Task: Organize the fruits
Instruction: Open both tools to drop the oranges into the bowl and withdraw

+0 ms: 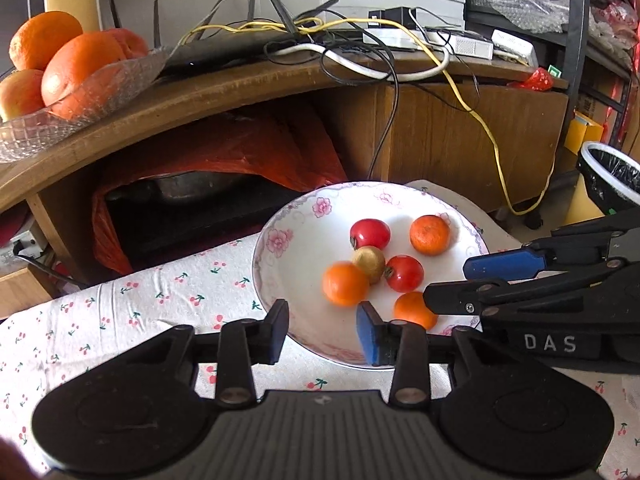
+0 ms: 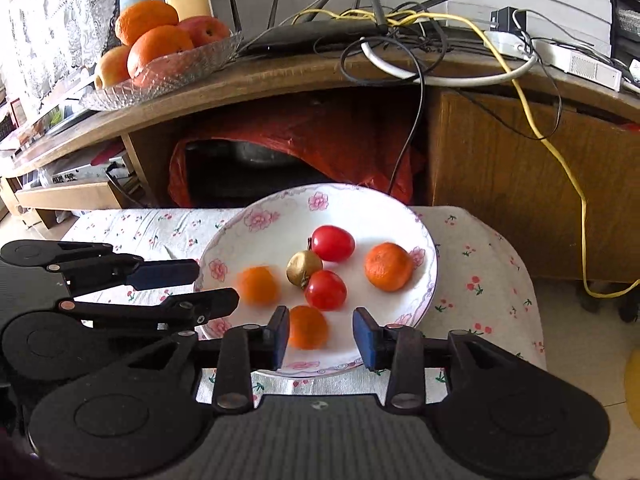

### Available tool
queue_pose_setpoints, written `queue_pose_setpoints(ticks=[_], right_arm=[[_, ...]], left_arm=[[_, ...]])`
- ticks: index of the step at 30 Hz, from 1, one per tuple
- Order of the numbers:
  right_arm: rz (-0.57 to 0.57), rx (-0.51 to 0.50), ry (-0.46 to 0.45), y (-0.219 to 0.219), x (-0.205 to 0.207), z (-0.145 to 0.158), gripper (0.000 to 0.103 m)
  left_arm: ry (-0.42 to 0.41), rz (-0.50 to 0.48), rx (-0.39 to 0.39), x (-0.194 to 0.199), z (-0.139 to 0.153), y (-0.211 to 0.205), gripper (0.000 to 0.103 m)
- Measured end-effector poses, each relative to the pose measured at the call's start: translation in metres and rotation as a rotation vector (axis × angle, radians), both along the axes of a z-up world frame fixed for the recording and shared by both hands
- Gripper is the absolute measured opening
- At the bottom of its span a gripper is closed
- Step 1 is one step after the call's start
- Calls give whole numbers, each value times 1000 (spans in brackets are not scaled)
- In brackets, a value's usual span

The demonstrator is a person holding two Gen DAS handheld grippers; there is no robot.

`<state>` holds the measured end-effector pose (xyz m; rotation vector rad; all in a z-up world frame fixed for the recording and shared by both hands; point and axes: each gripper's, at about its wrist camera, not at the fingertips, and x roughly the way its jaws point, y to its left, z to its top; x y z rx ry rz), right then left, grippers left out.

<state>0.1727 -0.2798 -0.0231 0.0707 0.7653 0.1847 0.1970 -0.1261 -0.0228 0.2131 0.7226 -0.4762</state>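
Both grippers are hovering at the near rim of the plate. Nearest each lens is its own tool: the left gripper [image 1: 322, 330] is standing with its jaws apart and nothing between the blue pads, and the right gripper [image 2: 320, 334] is likewise parted and gripping nothing, though the nearest mandarin [image 2: 307, 327] is showing just beyond its left pad.

Largest of the containers, the glass fruit bowl [image 2: 192, 65] is sitting up on the wooden desk [image 2: 280, 76], well apart from the work, and is carrying big oranges [image 2: 160, 50] and what looks like an apple [image 2: 205, 29]. Below it, the flowered plate [image 1: 280, 240] is resting on a cherry-print cloth [image 1: 140, 304] and is holding six small pieces: three mandarins, two red fruits that look like tomatoes [image 1: 370, 233] [image 1: 404, 273], and one small golden ball [image 1: 369, 264] in the middle, touching its neighbours. The far mandarin [image 1: 429, 234] is lying alone toward the plate's right edge; the left mandarin [image 1: 345, 283] is looking blurred, so it may be rolling.

Judging by their look, all six are going to be light, round and ready to roll on the glazed plate. The mandarins should give a little under the pads; the red fruits are looking smooth, slippery and easy to bruise. Taking each across its widest middle, gently, seems safest. The plate itself is likely brittle and is sitting close to the cloth's edge.
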Motion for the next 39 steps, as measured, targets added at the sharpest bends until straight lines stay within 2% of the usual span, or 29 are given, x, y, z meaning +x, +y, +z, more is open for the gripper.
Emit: queue_pose_setpoints(ticks=[9, 15, 21, 27, 39], right_arm=[[-13, 28, -29, -2, -9, 12, 33], [39, 47, -25, 14, -23, 17, 34], [156, 22, 22, 49, -32, 5, 40], [259, -31, 47, 79, -27, -10, 41], [343, -58, 56, 102, -11, -30, 41]], left_arm=[[-4, 29, -17, -18, 19, 30, 47], [21, 59, -16, -37, 29, 64, 48], [44, 37, 41, -54, 20, 85, 48], [71, -1, 58, -58, 6, 97, 48], [111, -6, 13, -55, -2, 110, 48]])
